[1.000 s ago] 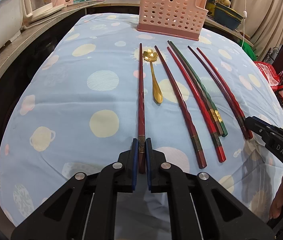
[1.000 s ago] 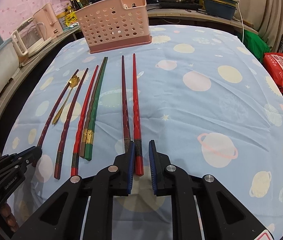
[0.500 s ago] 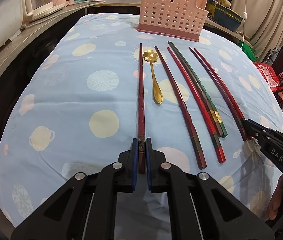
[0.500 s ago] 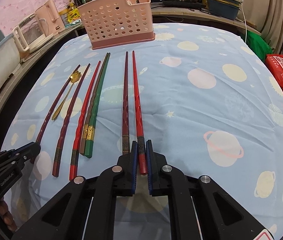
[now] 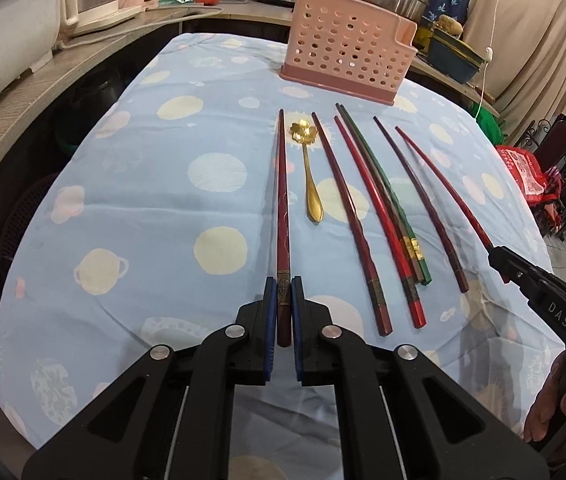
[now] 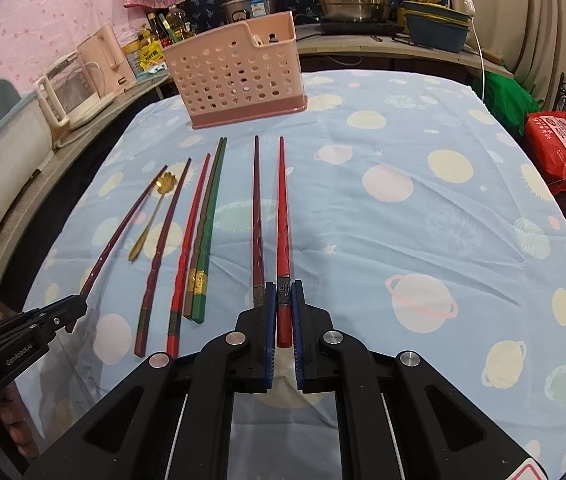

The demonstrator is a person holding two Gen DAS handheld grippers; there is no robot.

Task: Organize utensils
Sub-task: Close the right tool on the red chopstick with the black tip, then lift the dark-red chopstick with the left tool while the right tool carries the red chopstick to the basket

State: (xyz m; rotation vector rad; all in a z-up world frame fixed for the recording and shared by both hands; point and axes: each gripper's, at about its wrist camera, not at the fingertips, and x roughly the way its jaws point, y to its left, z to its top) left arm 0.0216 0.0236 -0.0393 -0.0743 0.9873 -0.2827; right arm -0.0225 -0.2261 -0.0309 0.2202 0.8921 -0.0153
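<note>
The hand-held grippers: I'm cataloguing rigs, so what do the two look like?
Both look alike: the left hand-held gripper and right hand-held gripper have matte black angular linkage arms with triangular cut-outs, silver pivot bolts and blue pads inside the fingers. White lettering marks the sides: "DAS" on the right, "GenRobot.AI" on the left.

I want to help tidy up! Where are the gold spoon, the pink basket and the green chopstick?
gold spoon (image 5: pixel 310 178): left wrist view, middle of its handle.
pink basket (image 6: pixel 239 76): right wrist view, its holed front wall.
green chopstick (image 6: pixel 212 220): right wrist view, middle of its length.
</note>
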